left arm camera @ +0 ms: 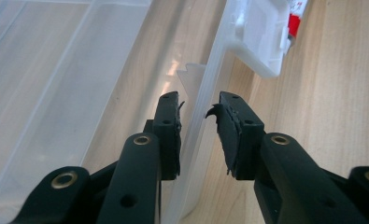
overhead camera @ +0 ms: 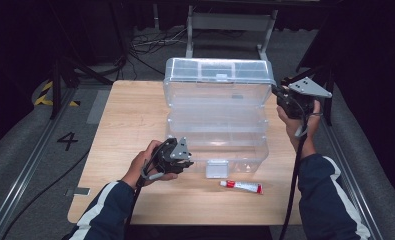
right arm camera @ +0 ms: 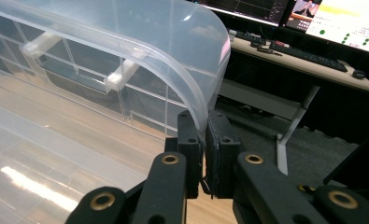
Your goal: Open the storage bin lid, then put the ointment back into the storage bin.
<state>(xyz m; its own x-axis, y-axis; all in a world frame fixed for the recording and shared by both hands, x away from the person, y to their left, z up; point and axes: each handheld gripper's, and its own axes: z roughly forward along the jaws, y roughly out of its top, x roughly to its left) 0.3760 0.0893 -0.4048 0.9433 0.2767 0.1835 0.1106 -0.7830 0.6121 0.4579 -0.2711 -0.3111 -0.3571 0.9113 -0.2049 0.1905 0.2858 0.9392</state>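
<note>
A clear plastic storage box [overhead camera: 215,135] stands on the wooden table [overhead camera: 130,115] with its lid [overhead camera: 219,70] raised at the back. My right gripper [overhead camera: 277,95] is shut on the lid's right edge; in the right gripper view the pads [right arm camera: 191,140] pinch the curved lid rim [right arm camera: 173,42]. My left gripper [overhead camera: 187,162] sits at the box's front left. In the left gripper view its jaws [left arm camera: 200,109] straddle the front wall [left arm camera: 210,79] with a gap on both sides.
A small white and red tube [overhead camera: 241,186] lies on the table in front of the box, near the white latch [overhead camera: 217,169]. Rails and cables run over the floor around the table. Monitors and a keyboard [right arm camera: 308,49] stand beyond the lid.
</note>
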